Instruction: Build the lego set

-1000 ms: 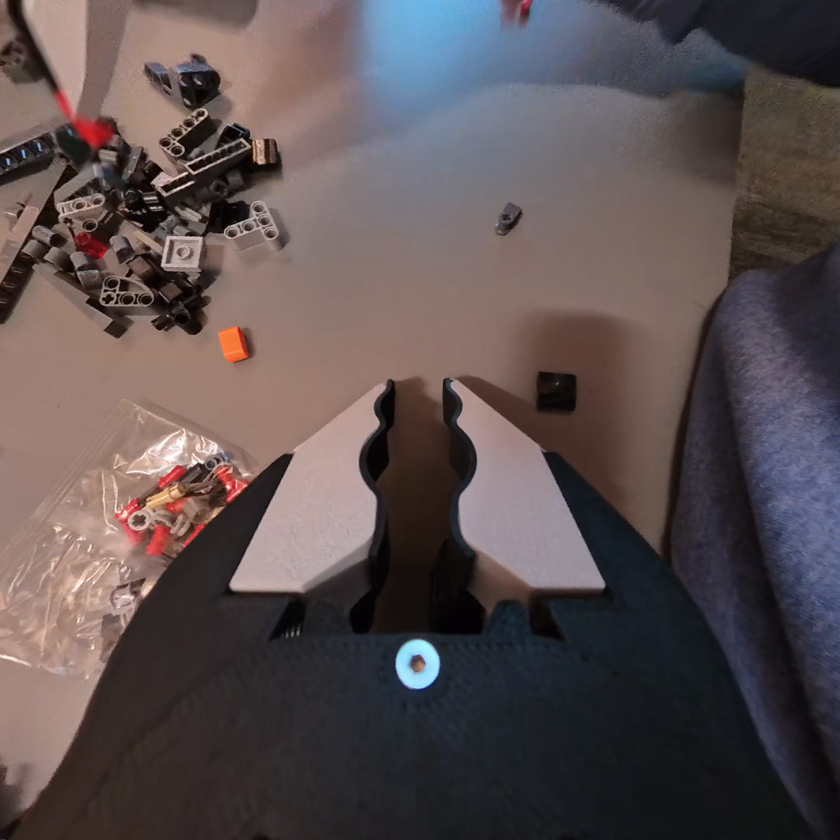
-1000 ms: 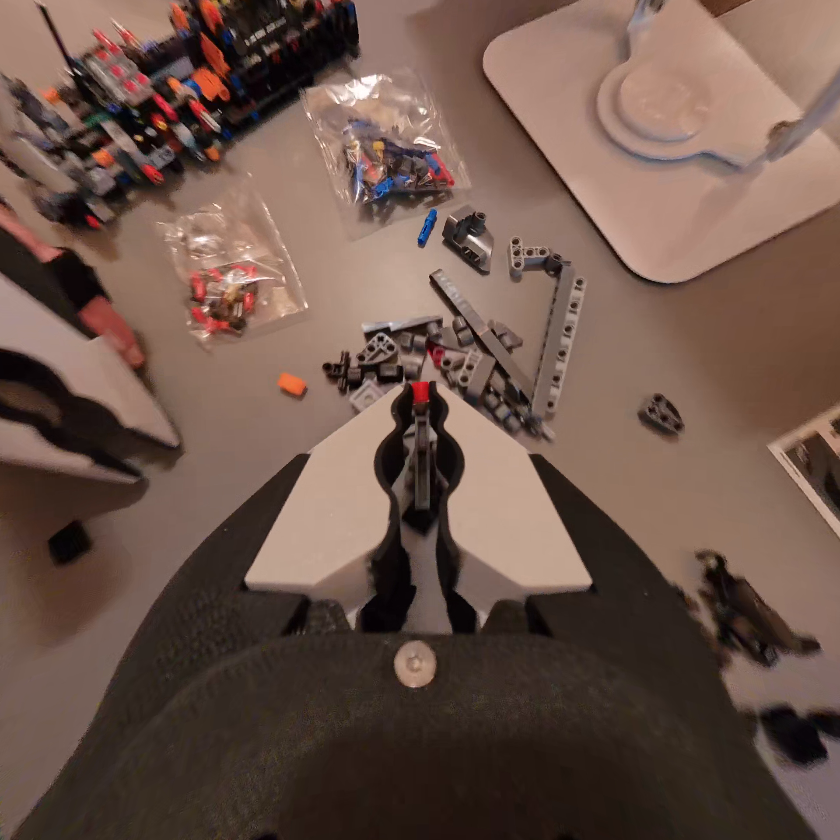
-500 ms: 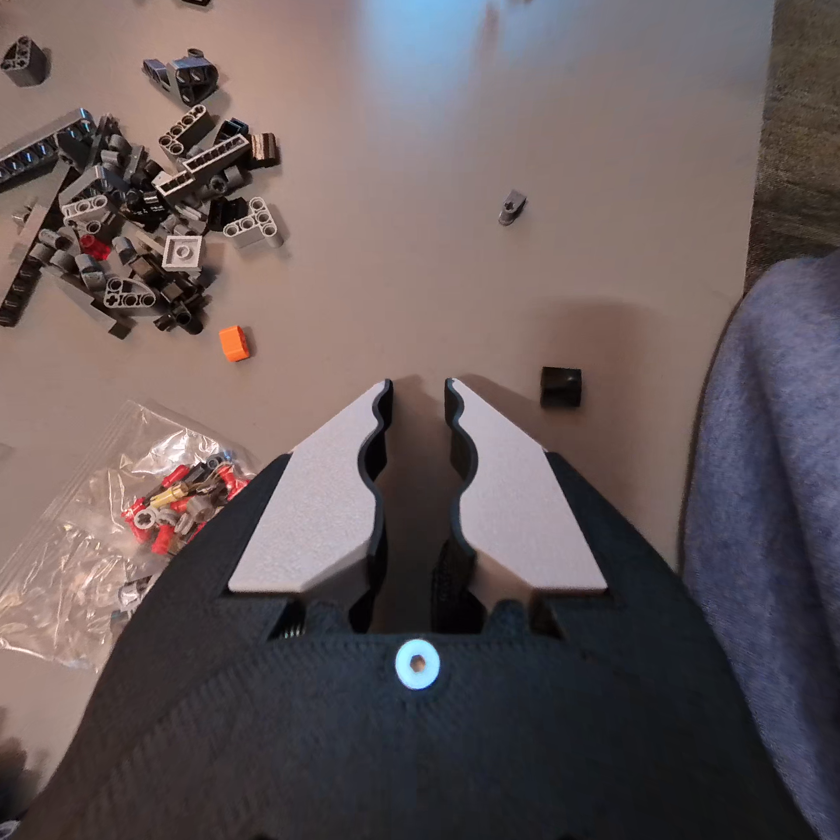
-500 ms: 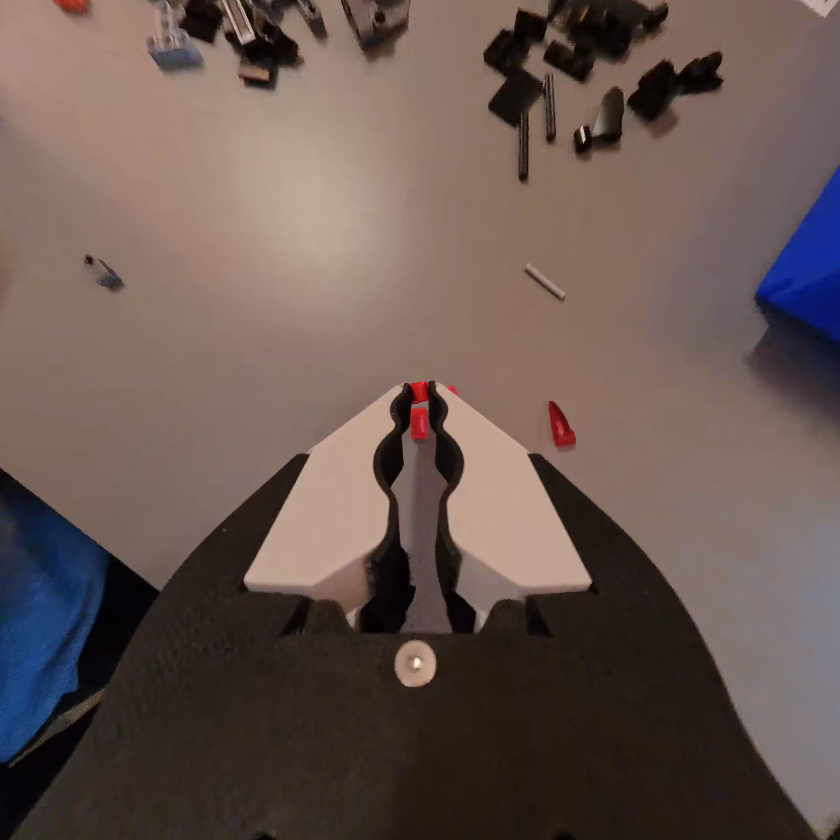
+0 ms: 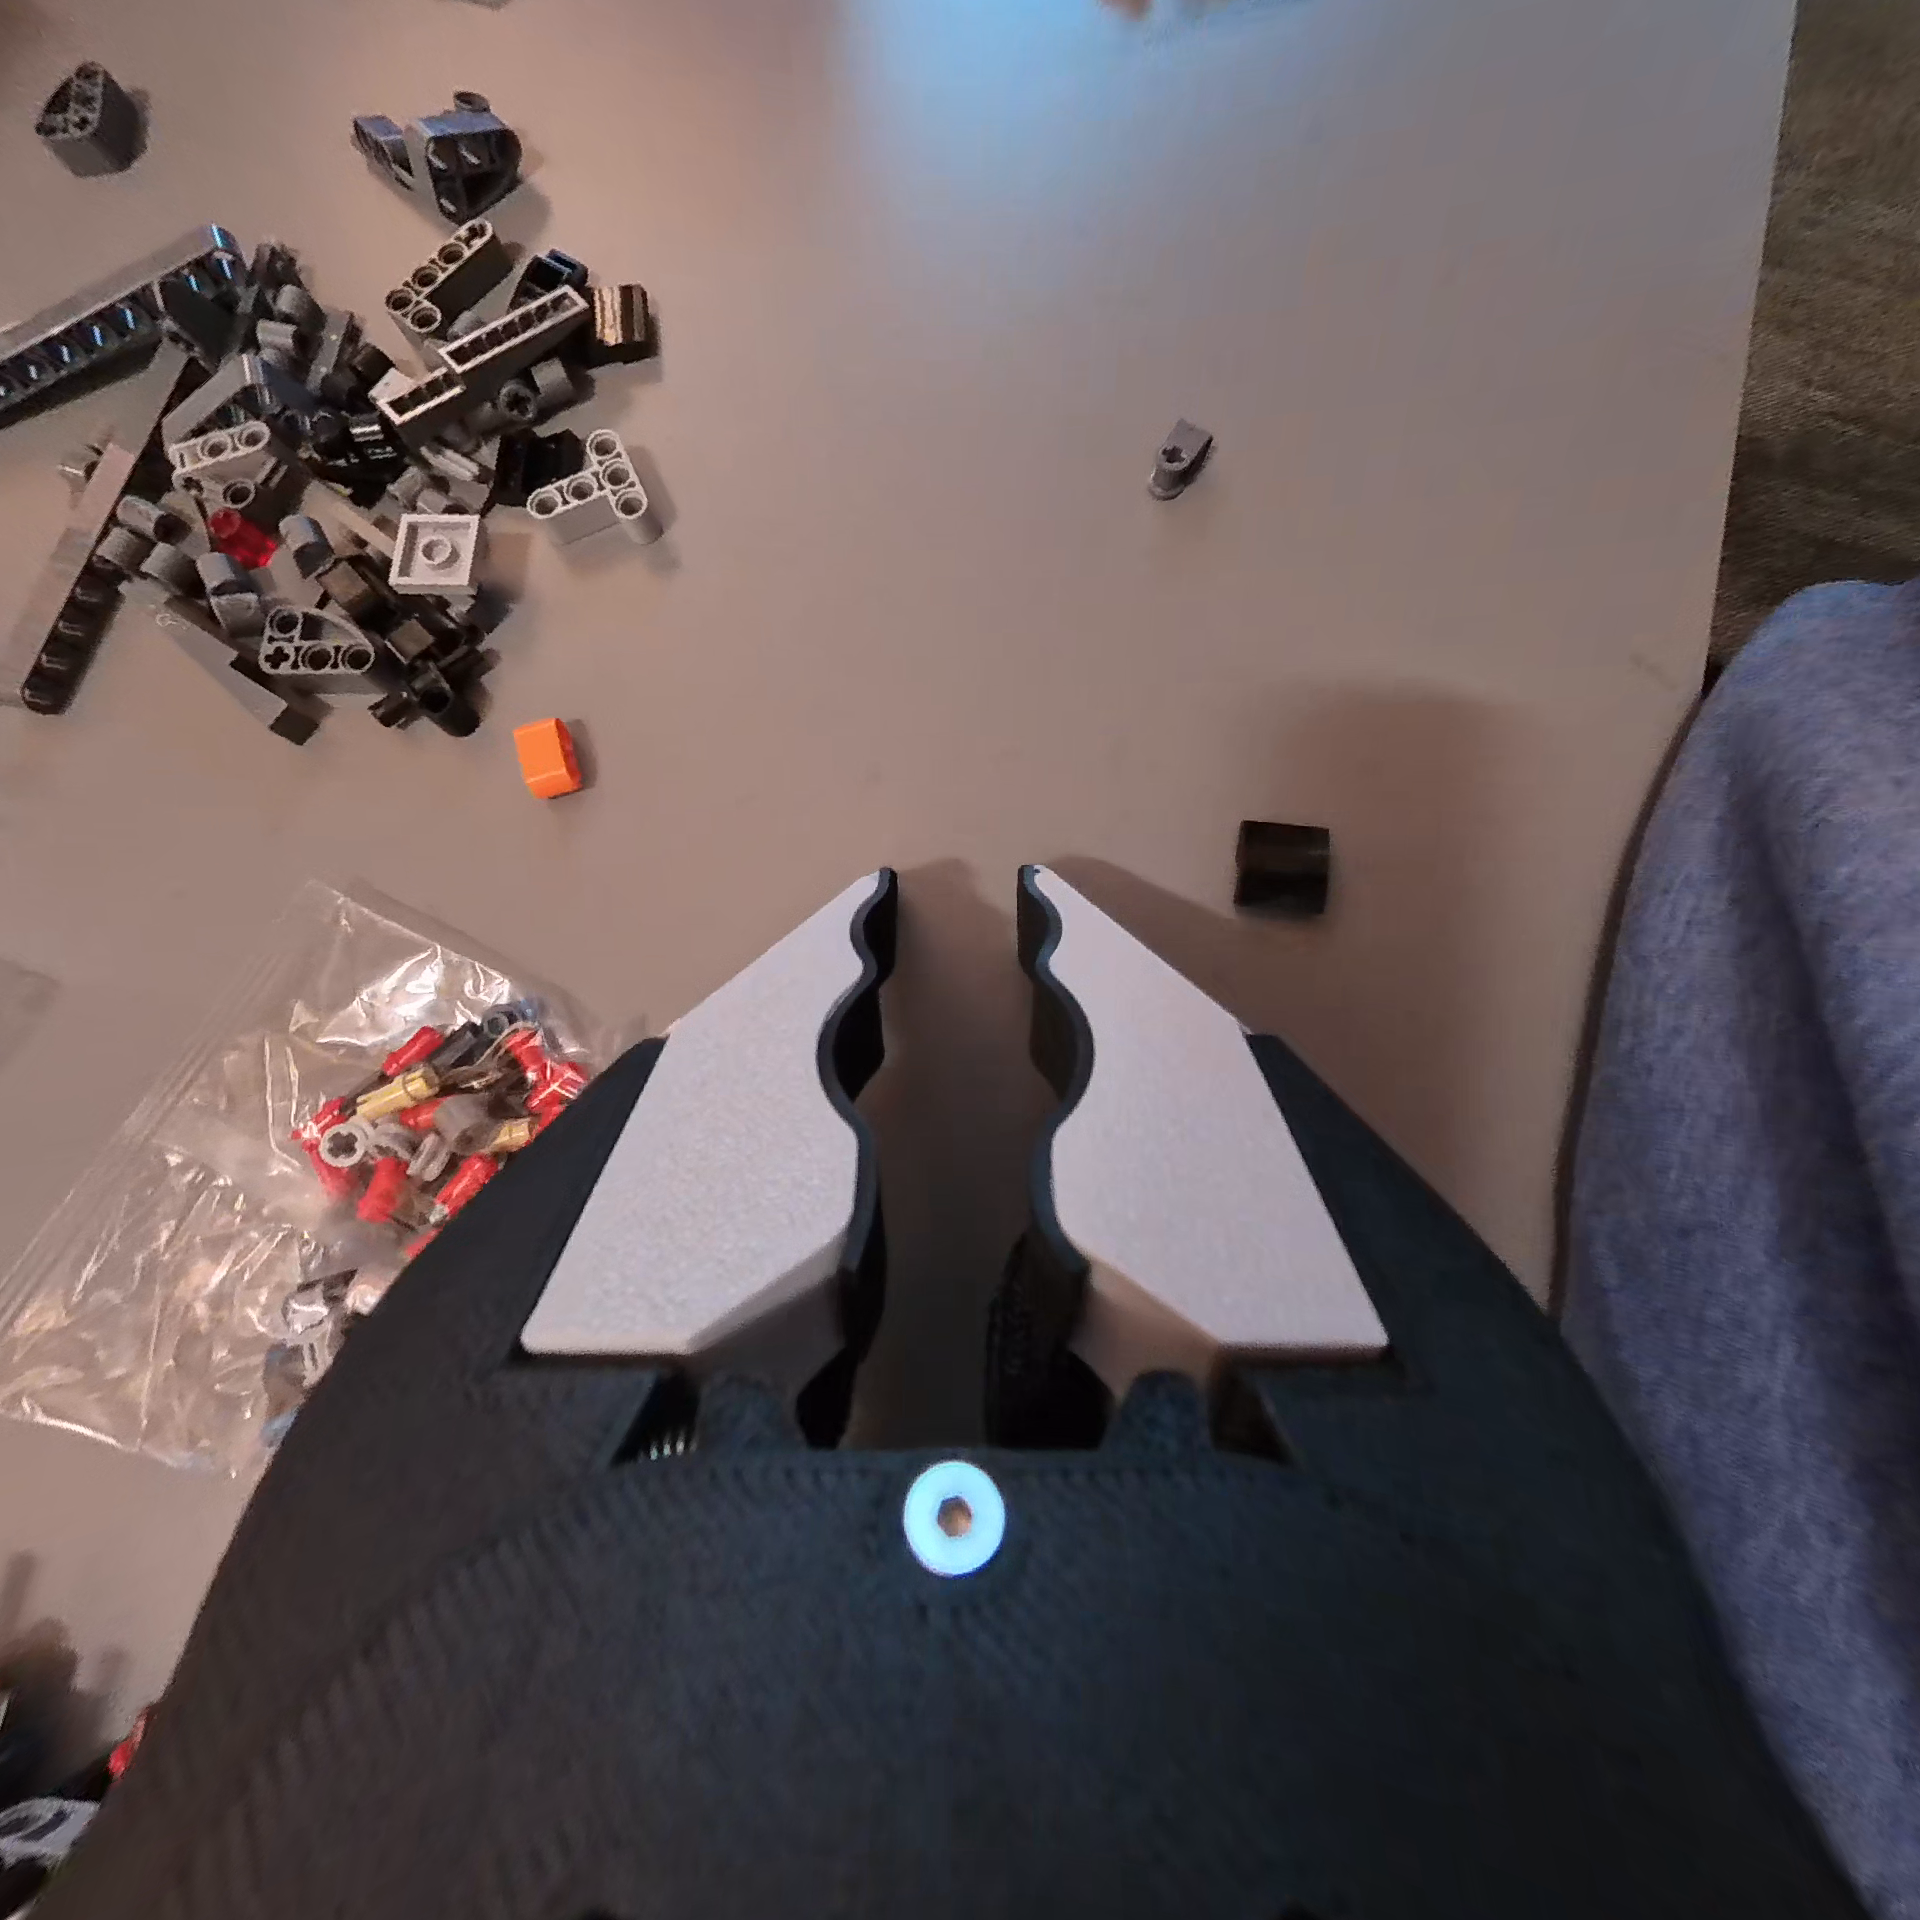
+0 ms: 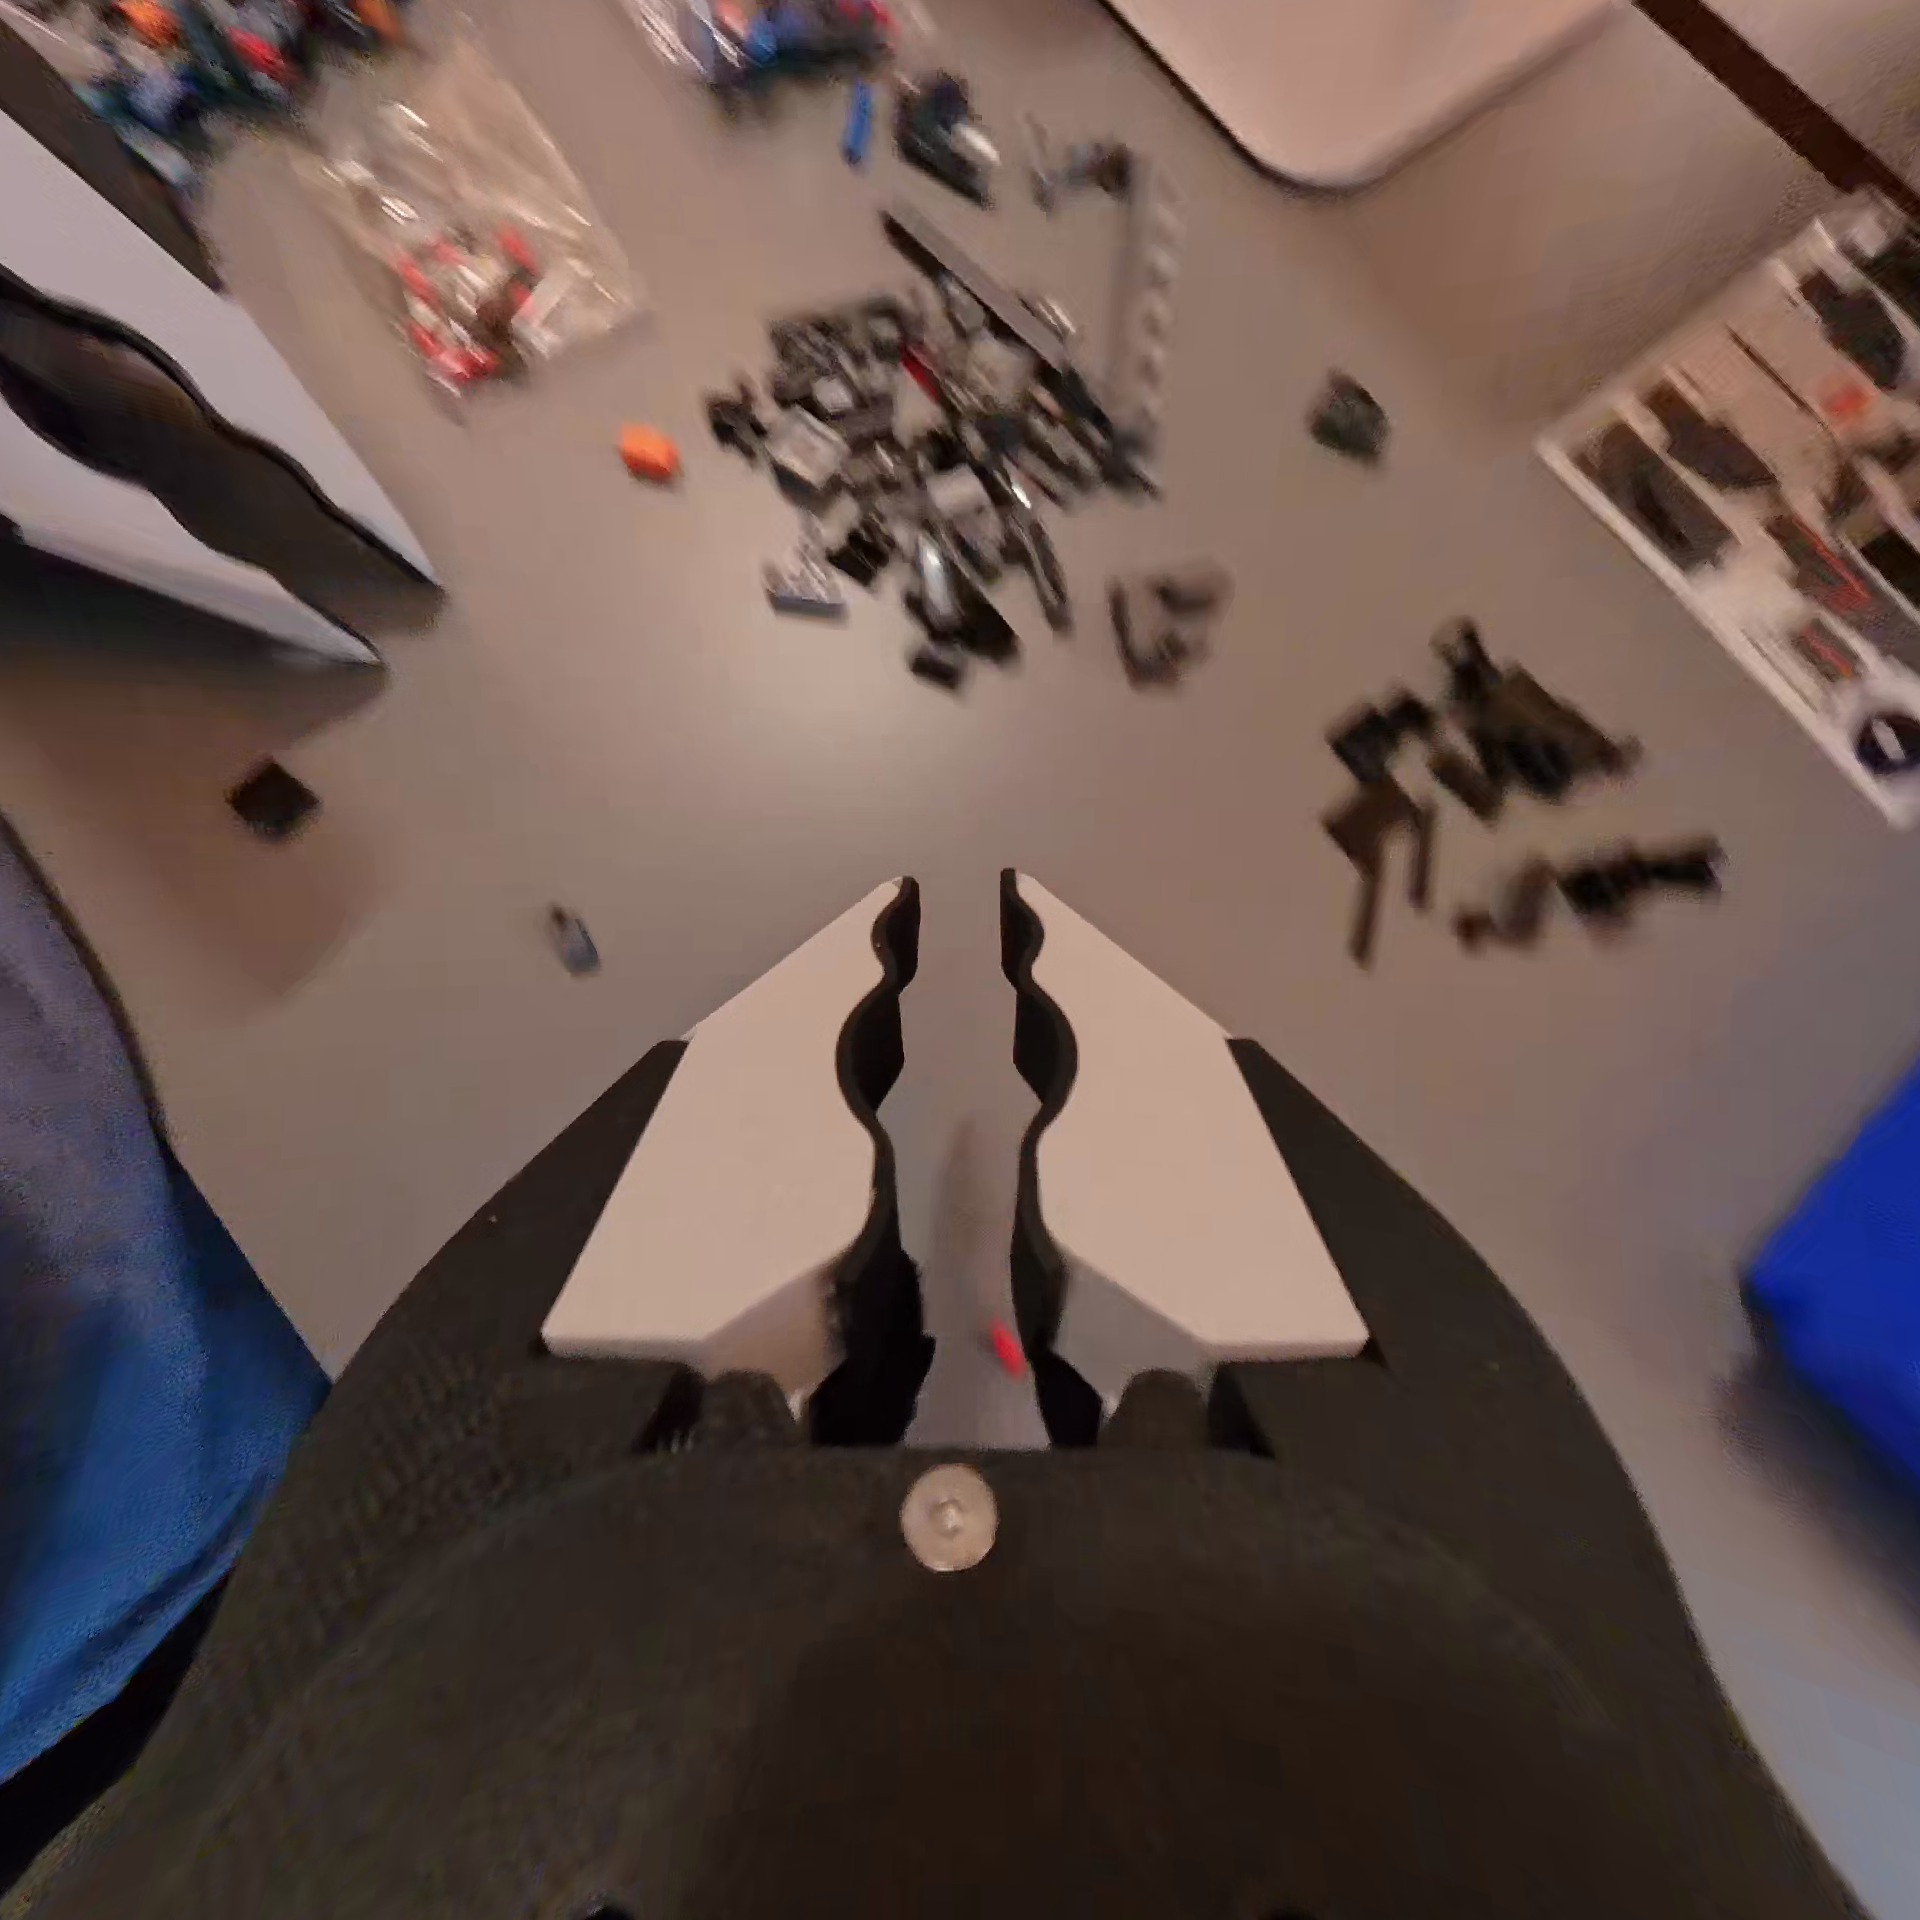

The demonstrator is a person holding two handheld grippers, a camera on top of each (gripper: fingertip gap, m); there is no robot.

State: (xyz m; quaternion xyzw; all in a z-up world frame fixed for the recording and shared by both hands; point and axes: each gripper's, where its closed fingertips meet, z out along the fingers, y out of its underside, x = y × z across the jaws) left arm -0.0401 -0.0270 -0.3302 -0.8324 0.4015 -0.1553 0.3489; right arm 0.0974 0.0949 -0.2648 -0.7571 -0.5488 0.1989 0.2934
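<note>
We find both the left tool [image 5: 956, 873] and right tool [image 6: 958, 881] spread, empty, scalloped black pads over a matte bench [image 5: 1039, 520].

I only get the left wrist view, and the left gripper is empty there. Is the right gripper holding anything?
Observer: No. The right gripper is open. A grey piece with a red tip shows in the gap near the finger bases. It is too blurred to tell whether it rests on the table.
Operator: Any parts I can't see?
Observer: Yes. A loose group of black parts lies to the right gripper's right, apart from the main pile.
Operator: Anything else over there?
Observer: A blue object sits at the right edge of that view.
</note>
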